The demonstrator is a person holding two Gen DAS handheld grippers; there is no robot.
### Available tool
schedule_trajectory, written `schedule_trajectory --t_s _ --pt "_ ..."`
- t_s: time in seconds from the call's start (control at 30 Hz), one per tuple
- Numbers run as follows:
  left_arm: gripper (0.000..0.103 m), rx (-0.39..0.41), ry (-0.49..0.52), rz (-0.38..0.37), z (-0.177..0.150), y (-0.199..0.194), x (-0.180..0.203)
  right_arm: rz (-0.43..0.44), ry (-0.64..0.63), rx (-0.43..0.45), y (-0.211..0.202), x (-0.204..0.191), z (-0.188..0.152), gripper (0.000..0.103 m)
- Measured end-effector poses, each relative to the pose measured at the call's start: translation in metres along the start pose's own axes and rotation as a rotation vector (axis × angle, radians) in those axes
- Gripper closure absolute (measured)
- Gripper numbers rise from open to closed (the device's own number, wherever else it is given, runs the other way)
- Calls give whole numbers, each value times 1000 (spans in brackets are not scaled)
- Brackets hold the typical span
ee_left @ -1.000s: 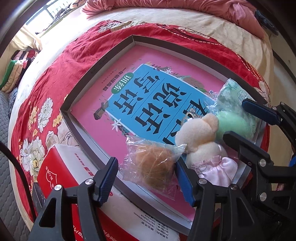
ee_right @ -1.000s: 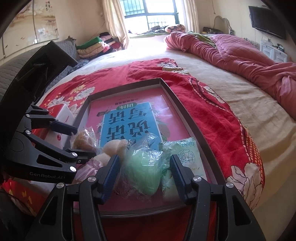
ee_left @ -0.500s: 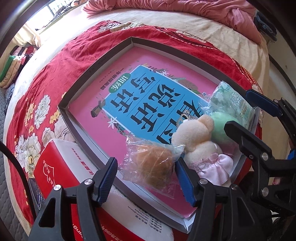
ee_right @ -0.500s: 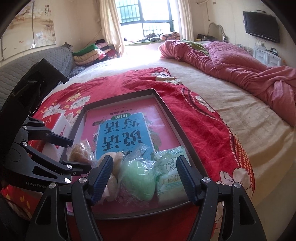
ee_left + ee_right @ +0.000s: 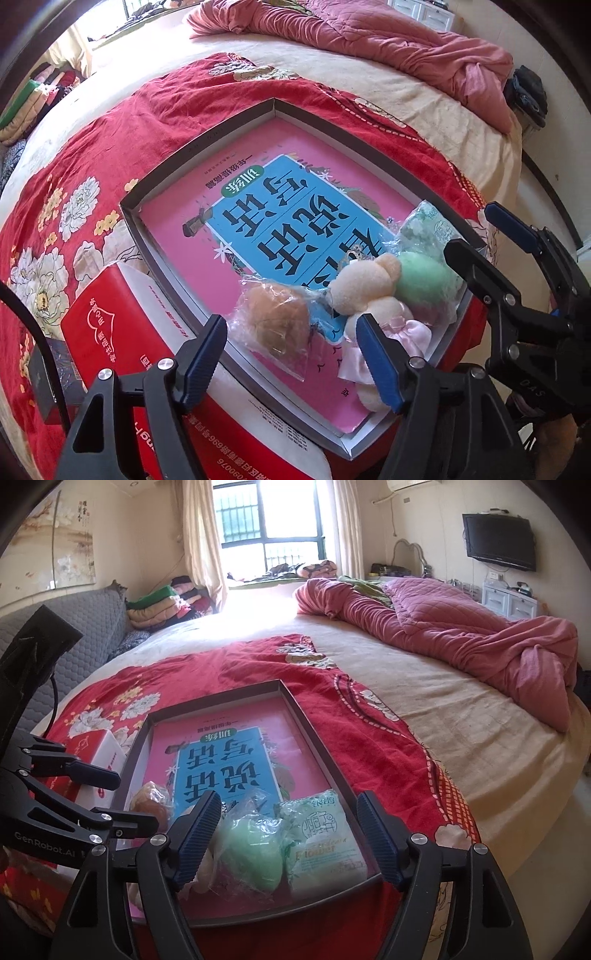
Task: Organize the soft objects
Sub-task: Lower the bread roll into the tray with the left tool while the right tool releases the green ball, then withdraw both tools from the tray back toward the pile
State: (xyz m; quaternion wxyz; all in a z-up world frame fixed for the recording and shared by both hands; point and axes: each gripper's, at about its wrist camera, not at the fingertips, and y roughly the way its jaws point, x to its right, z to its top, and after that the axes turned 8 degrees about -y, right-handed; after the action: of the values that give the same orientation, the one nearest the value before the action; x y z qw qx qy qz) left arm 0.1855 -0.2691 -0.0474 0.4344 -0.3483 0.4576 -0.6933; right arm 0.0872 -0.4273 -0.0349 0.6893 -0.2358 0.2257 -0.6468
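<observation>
Standing over the near end of the shallow tray (image 5: 207, 136), both grippers are spread and pinching nothing. The left gripper (image 5: 291, 354) has just been widening its jaws; the bagged brown soft ball (image 5: 277, 325) lies in the gap, untouched by either pad. The right gripper (image 5: 288, 834) has also just been opening, with the bagged green soft ball (image 5: 251, 853) and the green-white soft packet (image 5: 321, 842) in line between its fingers, free of contact.

All four soft items sit in a row along the tray's near edge, on the pink book (image 5: 236, 229): brown ball, plush bear (image 5: 369, 295), green ball, packet, each touching or just beside its neighbour.

Handling, as judged:
- All appear light and compressible; modest closing pressure should suffice.
- The clear wrappers look slick and loose. Grip across the body of each ball, not the crinkled film, or the bag may slide.
- Take the bear at its torso; the pink skirt offers poor purchase.
- Crowding risks dragging a neighbour along.
</observation>
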Motion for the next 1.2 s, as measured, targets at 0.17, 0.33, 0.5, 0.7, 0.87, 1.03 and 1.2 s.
schedule_trajectory --t_s 0.17,0.33,0.5,0.7,0.87,1.03,1.2 --pt "27 58 -44 -43 -4 -18 -8 -15 26 5 -3 2 1 26" --pt "19 127 -69 -44 -9 -38 -13 -33 19 40 -11 -2 4 25" --pt "17 159 -80 -67 -13 -50 -16 -36 35 37 -13 -4 6 25" --pt "14 205 -99 -61 -20 -63 -18 -65 14 39 -19 -10 10 25" --pt "13 259 -72 -12 -27 -78 -16 -99 29 53 -29 -11 16 25" --pt "12 269 -101 -49 -34 -87 -21 -123 62 71 -42 -13 24 25" --pt "12 286 -106 -44 -39 -95 -23 -110 83 79 -50 -15 30 24"
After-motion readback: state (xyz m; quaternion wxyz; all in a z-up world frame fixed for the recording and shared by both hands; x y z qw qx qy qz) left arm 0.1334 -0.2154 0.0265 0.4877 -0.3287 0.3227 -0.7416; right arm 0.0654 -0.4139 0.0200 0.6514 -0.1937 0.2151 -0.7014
